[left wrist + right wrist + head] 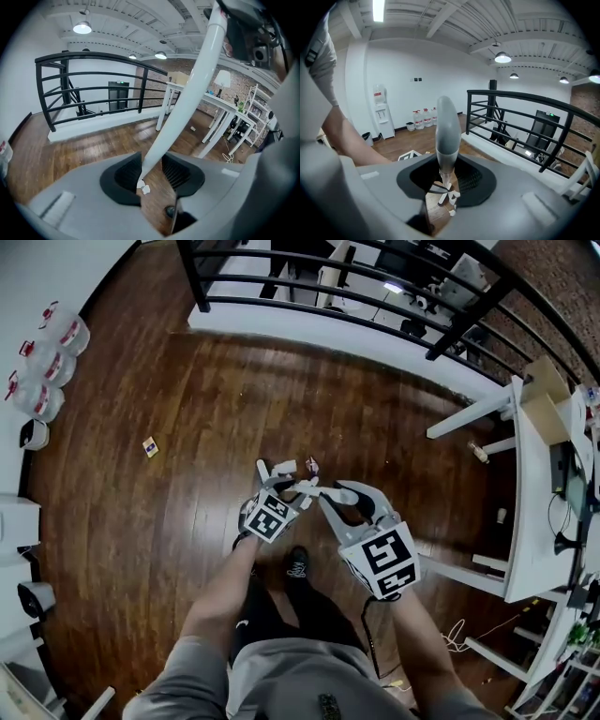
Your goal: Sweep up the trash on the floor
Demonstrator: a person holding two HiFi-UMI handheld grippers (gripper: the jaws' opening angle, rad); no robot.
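Dark wood floor (187,381) fills the head view, with a black railing (356,296) at the far edge and a white tabletop (530,521) at the right. Water jugs (42,371) line the left wall. Both tongs are out in front of the person. The left tongs (151,174) are closed on a white pole (187,98). The right tongs (447,178) are closed on a grey handle (446,131). One scrap (150,446) lies on the floor, well to the left of the tongs. Another bit (478,453) lies by the tabletop's leg.
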